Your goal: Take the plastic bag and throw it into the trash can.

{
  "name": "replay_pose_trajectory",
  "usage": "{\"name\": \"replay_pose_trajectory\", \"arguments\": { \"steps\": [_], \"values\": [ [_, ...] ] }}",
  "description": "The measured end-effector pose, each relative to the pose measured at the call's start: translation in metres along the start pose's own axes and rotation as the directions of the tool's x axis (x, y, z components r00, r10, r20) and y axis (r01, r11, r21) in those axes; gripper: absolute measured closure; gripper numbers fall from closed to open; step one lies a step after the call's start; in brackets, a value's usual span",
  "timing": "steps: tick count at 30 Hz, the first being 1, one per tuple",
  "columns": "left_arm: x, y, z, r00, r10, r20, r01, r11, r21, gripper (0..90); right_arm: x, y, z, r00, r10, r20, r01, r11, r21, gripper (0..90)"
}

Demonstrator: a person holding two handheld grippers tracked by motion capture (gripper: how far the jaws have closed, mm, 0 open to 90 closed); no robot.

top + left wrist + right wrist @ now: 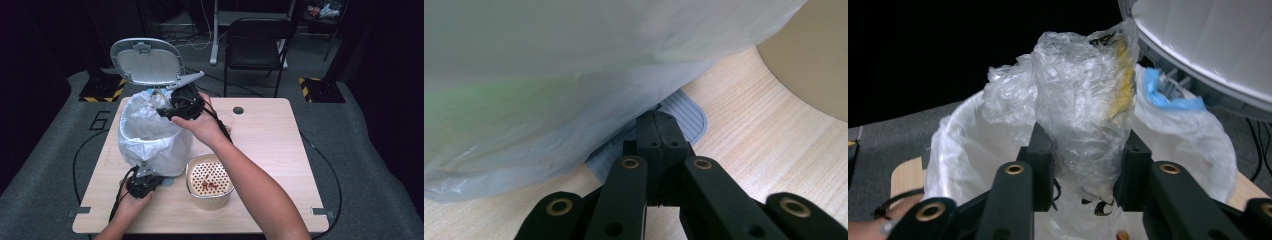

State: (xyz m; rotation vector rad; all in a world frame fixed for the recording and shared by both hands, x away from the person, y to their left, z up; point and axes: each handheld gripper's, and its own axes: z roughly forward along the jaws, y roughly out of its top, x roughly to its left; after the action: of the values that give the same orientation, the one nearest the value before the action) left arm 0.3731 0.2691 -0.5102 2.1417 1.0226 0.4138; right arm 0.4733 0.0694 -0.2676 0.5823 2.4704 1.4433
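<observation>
Wooden table (280,150): your left gripper (659,131), jaws closed, presses the bin pedal (689,114); your right gripper (1083,165) clamps a crumpled plastic wrapper (1083,90) above the lined bin (150,135). Light, soft, slippery; grip its bunched middle.

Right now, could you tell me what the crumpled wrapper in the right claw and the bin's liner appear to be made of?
The crumpled wrapper looks like thin clear plastic film: glossy, creased, with yellow showing through. The bin liner seems a soft, milky, translucent plastic bag, matte and folded over the rim. The right claw grips the wrapper between hard, matte black jaws, probably plastic.
</observation>
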Motion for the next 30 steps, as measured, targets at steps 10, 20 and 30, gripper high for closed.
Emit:
{"name": "replay_pose_trajectory", "arguments": {
  "steps": [10, 20, 30],
  "values": [
    [0.0, 0.0, 0.0, 1.0, 0.002, 0.0, -0.002, 1.0, 0.002, 90.0, 0.008, 0.004, 0.007, 0.9987, -0.016, 0.047, 0.018, 0.999, -0.041, 34.5],
    [0.001, 0.0, 0.0, 1.0, 0.007, 0.001, -0.007, 1.0, -0.002, 90.0, 0.01, 0.003, 0.003, 0.998, -0.031, 0.054, 0.033, 0.999, -0.039, 20.3],
    [0.001, 0.0, 0.0, 1.0, 0.004, 0.004, -0.004, 1.0, 0.0, 90.0, 0.008, -0.01, -0.034, 0.9967, -0.059, 0.055, 0.061, 0.997, -0.041, 27.0]
  ]
}}
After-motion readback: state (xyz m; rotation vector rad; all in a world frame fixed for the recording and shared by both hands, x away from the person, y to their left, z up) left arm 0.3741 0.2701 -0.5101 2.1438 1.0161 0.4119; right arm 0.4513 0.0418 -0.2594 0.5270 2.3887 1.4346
